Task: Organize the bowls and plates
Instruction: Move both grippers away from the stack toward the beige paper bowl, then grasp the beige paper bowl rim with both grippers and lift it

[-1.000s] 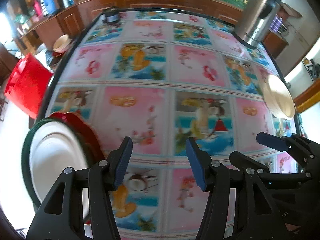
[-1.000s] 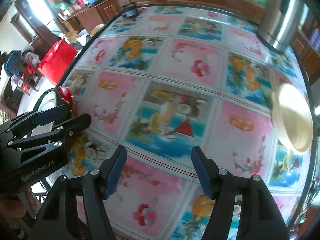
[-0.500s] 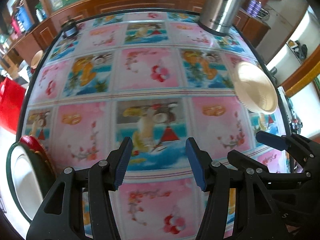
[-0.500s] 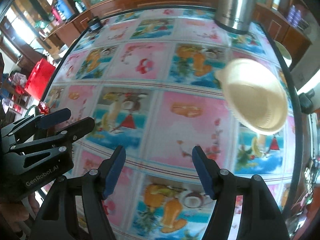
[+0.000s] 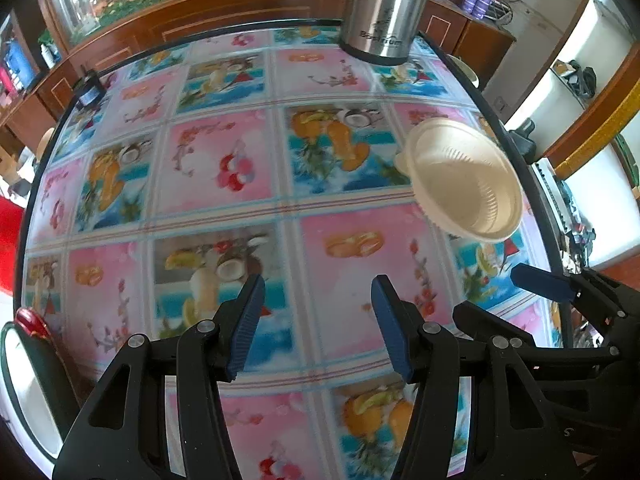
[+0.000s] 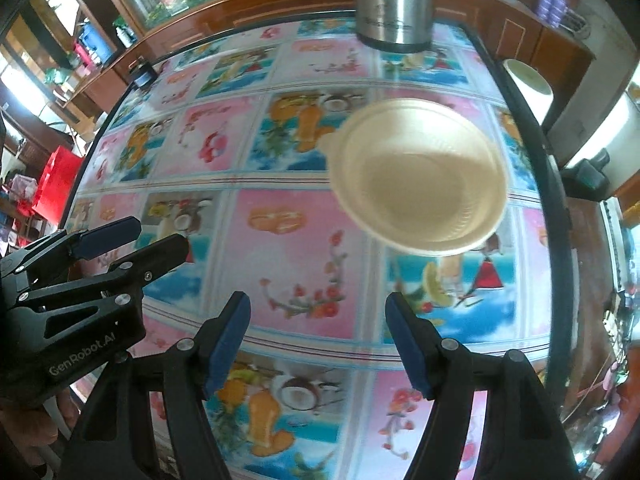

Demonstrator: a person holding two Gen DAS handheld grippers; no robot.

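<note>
Bare tablecloth (image 6: 296,248) is seen below both claws, table edge at three o'clock. The cream bowl (image 6: 416,176) lies at twelve o'clock of the right gripper (image 6: 318,324), apart; its jaws gape empty, as do the left gripper's (image 5: 316,308).

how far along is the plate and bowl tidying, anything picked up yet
Looks done: at the table's left edge a white plate sits in a stack with a red-rimmed dish. In hand: nothing; the left gripper and right gripper are both open and empty above the tablecloth. Left: the cream bowl sits alone near the right edge, ahead of the right gripper, untouched.
</note>
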